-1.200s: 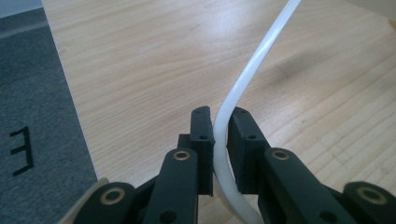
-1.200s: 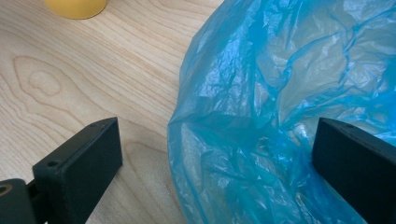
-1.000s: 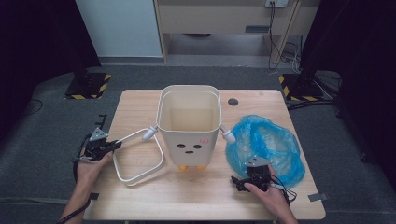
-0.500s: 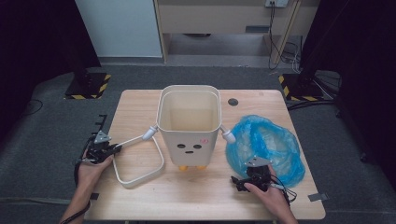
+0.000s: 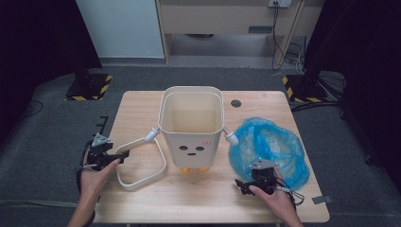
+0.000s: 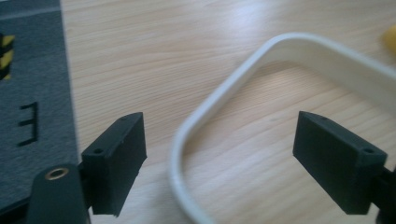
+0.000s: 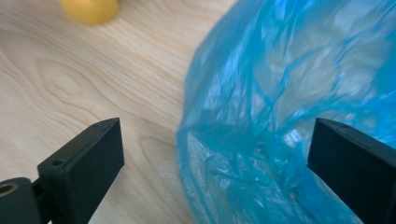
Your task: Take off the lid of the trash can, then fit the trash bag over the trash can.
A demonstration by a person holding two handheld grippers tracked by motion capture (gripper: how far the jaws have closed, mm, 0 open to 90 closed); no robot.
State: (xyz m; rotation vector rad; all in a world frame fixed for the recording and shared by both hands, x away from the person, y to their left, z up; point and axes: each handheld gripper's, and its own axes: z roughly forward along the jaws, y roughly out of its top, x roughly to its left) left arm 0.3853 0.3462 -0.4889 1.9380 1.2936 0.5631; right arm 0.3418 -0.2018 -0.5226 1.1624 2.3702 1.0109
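wooden table; left gripper just spread astride white handle, right gripper spread astride blue bag

High view: fixed camera above person's side, looks forward and down, far off; takes in whole tabletop, floor beyond, both forearms entering from bottom.

Left gripper view: camera rides on left tongs, looks along black jaws, very near tabletop; white loop handle passes between them. Same handle lies left of bucket in high view.

Right gripper view: camera on right tongs, equally near, faces blue bag; bag shared with high view, right of bucket.
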